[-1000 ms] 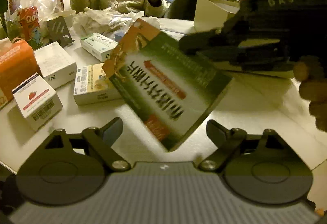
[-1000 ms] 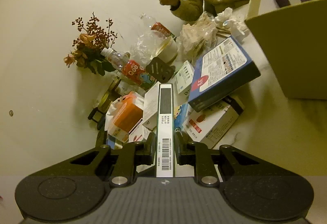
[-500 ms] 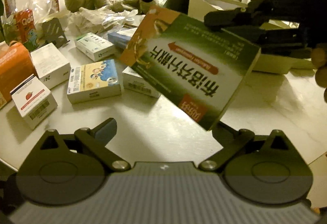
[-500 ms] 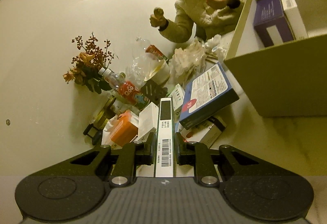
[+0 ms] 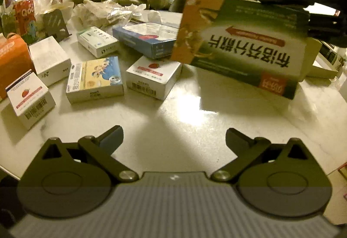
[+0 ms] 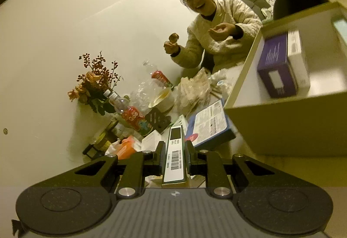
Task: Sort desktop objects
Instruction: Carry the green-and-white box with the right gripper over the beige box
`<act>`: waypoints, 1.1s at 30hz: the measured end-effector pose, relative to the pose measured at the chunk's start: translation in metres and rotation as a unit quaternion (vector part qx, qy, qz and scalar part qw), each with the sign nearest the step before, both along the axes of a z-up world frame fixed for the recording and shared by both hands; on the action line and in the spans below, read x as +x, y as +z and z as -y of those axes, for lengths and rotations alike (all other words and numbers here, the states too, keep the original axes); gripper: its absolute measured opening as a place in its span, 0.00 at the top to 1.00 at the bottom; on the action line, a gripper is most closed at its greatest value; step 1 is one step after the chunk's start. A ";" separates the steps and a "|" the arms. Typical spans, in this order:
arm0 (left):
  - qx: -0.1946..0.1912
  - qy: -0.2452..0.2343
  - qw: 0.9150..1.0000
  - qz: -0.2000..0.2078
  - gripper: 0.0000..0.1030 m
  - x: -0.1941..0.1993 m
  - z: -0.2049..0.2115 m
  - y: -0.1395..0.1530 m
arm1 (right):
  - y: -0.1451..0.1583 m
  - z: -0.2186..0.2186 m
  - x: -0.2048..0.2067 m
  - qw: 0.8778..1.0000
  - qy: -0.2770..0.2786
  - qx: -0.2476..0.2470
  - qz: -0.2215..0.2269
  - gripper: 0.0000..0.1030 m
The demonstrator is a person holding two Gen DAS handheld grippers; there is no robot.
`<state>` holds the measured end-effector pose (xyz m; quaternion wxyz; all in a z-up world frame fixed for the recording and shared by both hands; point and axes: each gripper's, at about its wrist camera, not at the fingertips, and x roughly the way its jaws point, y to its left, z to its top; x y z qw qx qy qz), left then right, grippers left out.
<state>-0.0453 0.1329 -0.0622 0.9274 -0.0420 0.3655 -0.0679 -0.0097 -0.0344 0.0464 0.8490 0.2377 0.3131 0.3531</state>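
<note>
Right gripper (image 6: 175, 156) clamps the green-and-orange box (image 5: 243, 42) aloft; left gripper (image 5: 173, 140) spread wide, holding nothing.

The box hangs tilted above the right part of the white table (image 5: 184, 125), its print upside down (barcoded edge faces the right wrist camera), in front of the open carton (image 6: 288, 127). Left and farther lie a strawberry-marked box (image 5: 153, 78), a cartoon-printed box (image 5: 95, 79) and a blue box (image 5: 147, 38).

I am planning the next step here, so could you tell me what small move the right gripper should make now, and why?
Probably carry the green box over the open carton and lower it in. The right gripper is shut on it in the air, and the carton already holds a purple box.
</note>
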 end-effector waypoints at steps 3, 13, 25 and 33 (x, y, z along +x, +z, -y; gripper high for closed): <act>-0.001 -0.002 1.000 0.000 0.01 0.000 0.000 -0.001 | 0.003 -0.001 0.000 0.999 -0.003 -0.030 0.011 0.80; 0.010 0.000 1.000 -0.003 0.01 0.000 -0.002 -0.004 | -0.020 -0.027 -0.015 0.984 0.039 -0.169 0.029 0.80; 0.020 0.011 1.000 -0.005 0.01 0.004 -0.003 -0.007 | -0.031 -0.051 -0.004 0.970 0.078 -0.229 0.016 0.76; 0.024 0.020 0.999 -0.006 0.01 0.007 -0.007 -0.004 | -0.032 -0.055 0.002 0.970 0.082 -0.227 0.024 0.79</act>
